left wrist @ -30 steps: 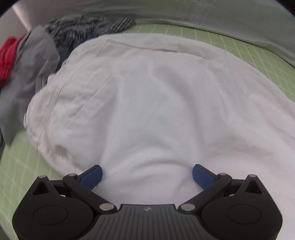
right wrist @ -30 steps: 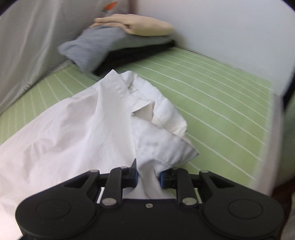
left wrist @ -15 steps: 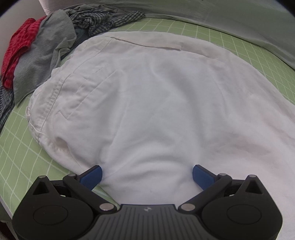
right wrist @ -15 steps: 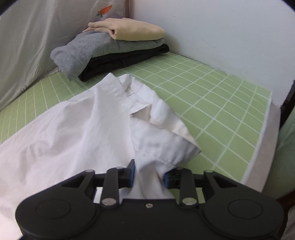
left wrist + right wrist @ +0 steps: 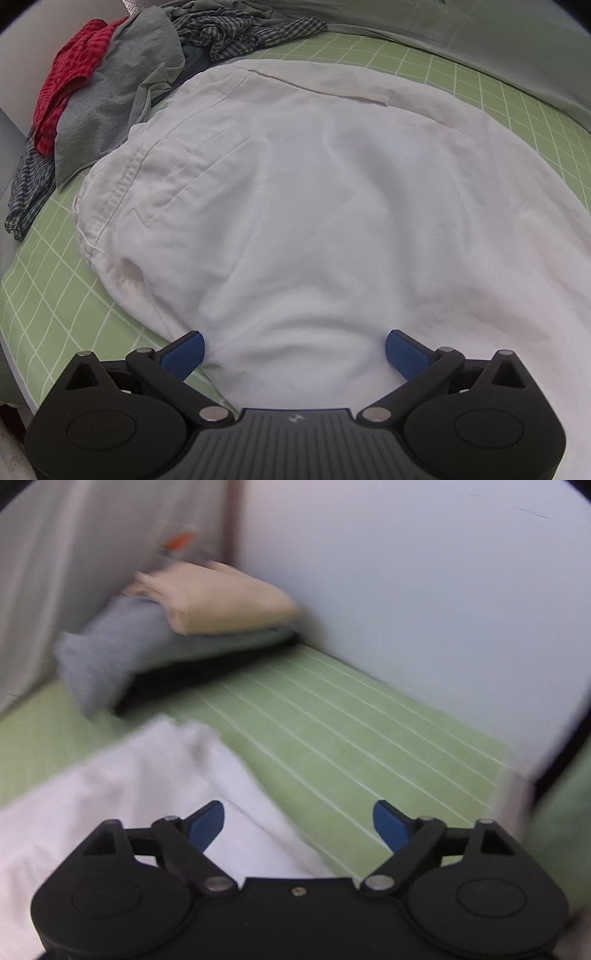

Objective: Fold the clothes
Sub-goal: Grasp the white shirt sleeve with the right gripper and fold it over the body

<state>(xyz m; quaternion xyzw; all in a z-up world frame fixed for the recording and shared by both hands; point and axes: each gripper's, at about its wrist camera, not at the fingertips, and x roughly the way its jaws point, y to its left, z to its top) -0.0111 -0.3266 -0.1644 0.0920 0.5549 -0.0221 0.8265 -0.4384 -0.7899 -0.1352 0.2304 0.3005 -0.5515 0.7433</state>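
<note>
A white shirt [image 5: 314,206] lies spread on the green gridded mat [image 5: 40,295], filling most of the left wrist view. My left gripper [image 5: 294,349] is open, its blue pads either side of the shirt's near edge, holding nothing. In the blurred right wrist view a part of the white shirt [image 5: 122,797] lies at lower left. My right gripper [image 5: 298,821] is open and empty, just above the shirt's edge and the mat [image 5: 332,731].
A heap of unfolded clothes, red [image 5: 70,77], grey [image 5: 118,96] and checked [image 5: 236,33], lies at the far left. A folded stack, beige [image 5: 218,598] over grey [image 5: 122,650] over black, stands in the far corner by the white wall [image 5: 406,590]. The mat's right edge [image 5: 517,786] drops off.
My right gripper has opened and let go of the shirt's collar end, and the view has swung, now blurred. My left gripper stays open, drawn back slightly.
</note>
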